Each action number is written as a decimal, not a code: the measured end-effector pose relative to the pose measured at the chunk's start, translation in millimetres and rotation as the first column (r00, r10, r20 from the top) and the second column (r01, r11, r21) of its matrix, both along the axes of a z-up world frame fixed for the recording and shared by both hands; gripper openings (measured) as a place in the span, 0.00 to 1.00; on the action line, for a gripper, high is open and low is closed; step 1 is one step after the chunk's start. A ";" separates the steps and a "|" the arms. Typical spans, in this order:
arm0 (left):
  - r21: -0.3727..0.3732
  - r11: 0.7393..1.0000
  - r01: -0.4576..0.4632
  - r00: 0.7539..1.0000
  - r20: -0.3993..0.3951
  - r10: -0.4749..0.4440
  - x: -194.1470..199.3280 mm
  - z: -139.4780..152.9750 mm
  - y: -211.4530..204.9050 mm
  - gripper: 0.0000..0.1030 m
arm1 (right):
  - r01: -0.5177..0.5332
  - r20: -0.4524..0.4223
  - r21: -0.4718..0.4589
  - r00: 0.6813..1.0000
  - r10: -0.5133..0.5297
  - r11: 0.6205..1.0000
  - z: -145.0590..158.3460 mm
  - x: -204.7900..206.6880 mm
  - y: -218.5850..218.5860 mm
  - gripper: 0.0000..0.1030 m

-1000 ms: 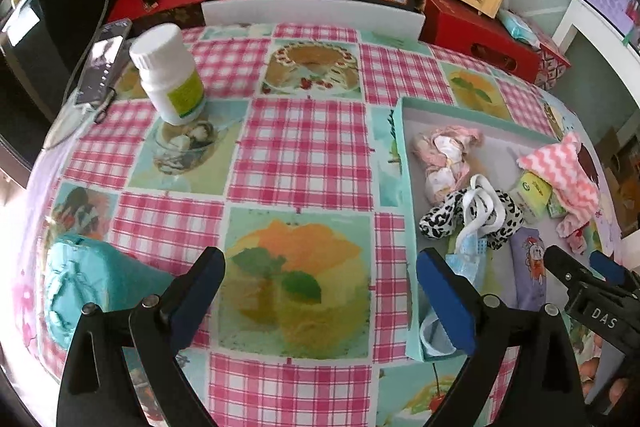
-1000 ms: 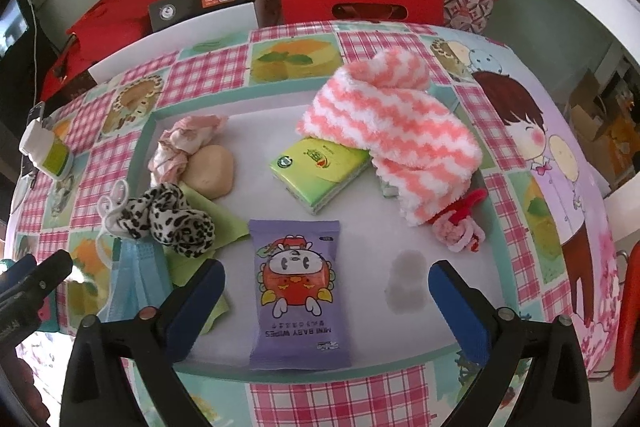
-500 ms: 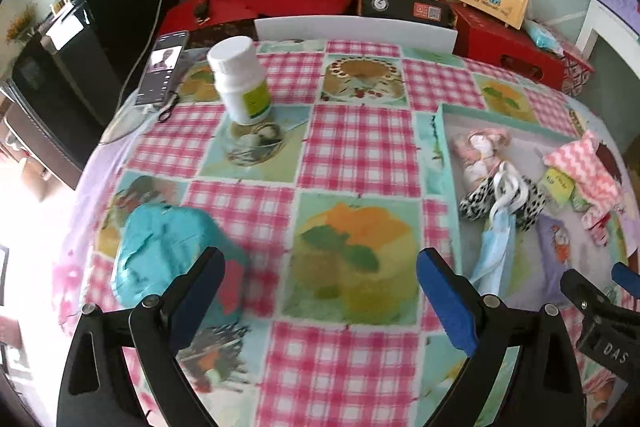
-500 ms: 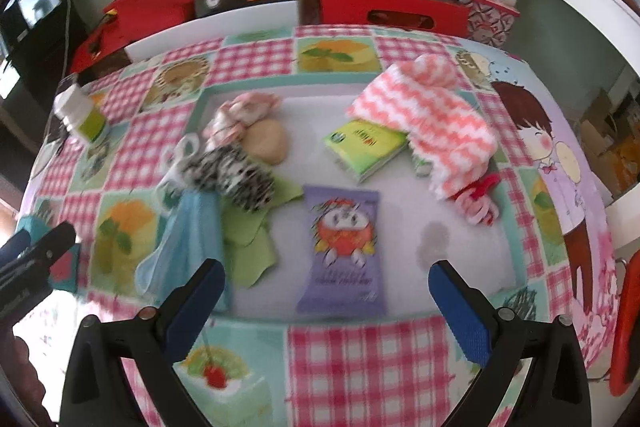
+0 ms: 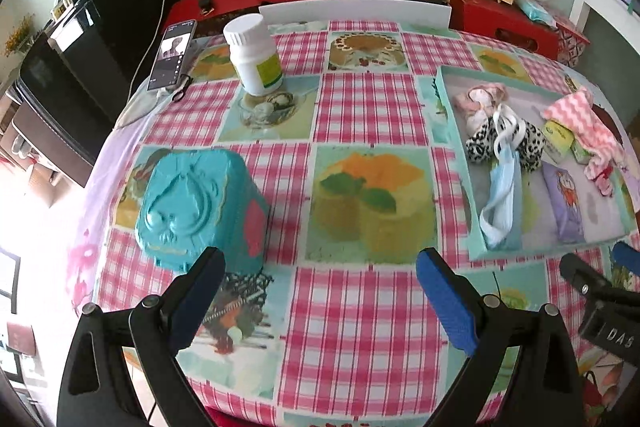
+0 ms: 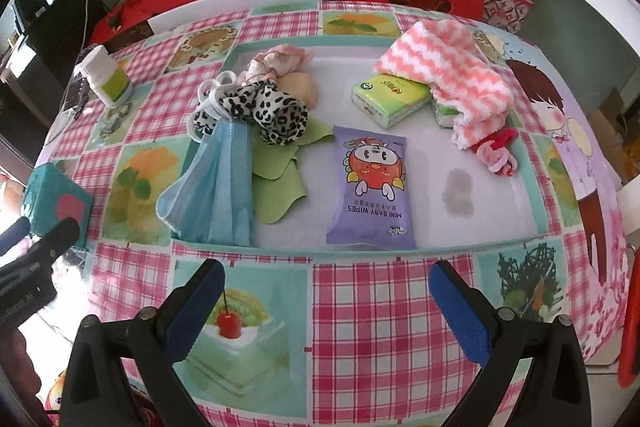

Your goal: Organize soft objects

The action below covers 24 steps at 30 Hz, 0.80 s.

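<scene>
Now both grippers sit further back from the tray (image 6: 276, 247) than a second ago, near the edge of the surface (image 5: 360, 107); the left gripper (image 5: 320, 283) and right gripper (image 6: 326, 287) each show fingers spread wide, holding nothing; the mask (image 6: 224, 183), leopard cloth (image 6: 264, 111), wipes (image 6: 370, 187), tissues (image 6: 390, 99) and striped sock (image 6: 444, 67) lie inside the tray; that retreat could mean sorting is over, or a pause between picks.
</scene>
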<state>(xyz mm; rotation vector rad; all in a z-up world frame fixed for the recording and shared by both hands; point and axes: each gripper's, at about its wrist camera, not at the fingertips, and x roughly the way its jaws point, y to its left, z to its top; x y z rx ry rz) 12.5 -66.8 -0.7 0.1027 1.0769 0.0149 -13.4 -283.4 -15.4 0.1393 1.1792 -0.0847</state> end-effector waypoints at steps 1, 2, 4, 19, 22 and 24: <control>0.002 1.000 0.001 1.000 -0.003 -0.001 -1.6 -1.1 0.1 0.94 | 0.000 0.006 0.000 1.000 0.000 1.000 1.1 -1.0 -0.5 1.00; 0.008 1.000 0.003 1.000 -0.010 -0.003 -3.1 -2.9 -0.4 0.94 | 0.002 0.011 -0.001 1.000 -0.002 1.000 2.3 -2.3 -0.8 1.00; 0.018 1.000 0.008 1.000 -0.024 -0.008 -6.1 -6.8 -0.9 0.94 | 0.005 0.019 -0.003 1.000 -0.005 1.000 4.0 -4.1 -1.4 1.00; 0.029 0.999 0.022 0.999 -0.024 -0.021 -17.7 -9.2 -3.7 0.94 | -0.006 0.030 -0.023 1.000 0.007 1.000 5.0 -8.1 -0.4 1.00; 0.032 0.999 0.022 1.000 -0.021 -0.021 -18.6 -8.8 -3.7 0.94 | -0.006 0.030 -0.022 1.000 0.007 1.000 4.9 -8.5 -0.8 1.00; 0.032 0.999 0.023 1.000 -0.022 -0.022 -18.7 -8.9 -3.7 0.94 | -0.006 0.030 -0.024 1.000 0.007 1.000 5.1 -8.4 -0.7 1.00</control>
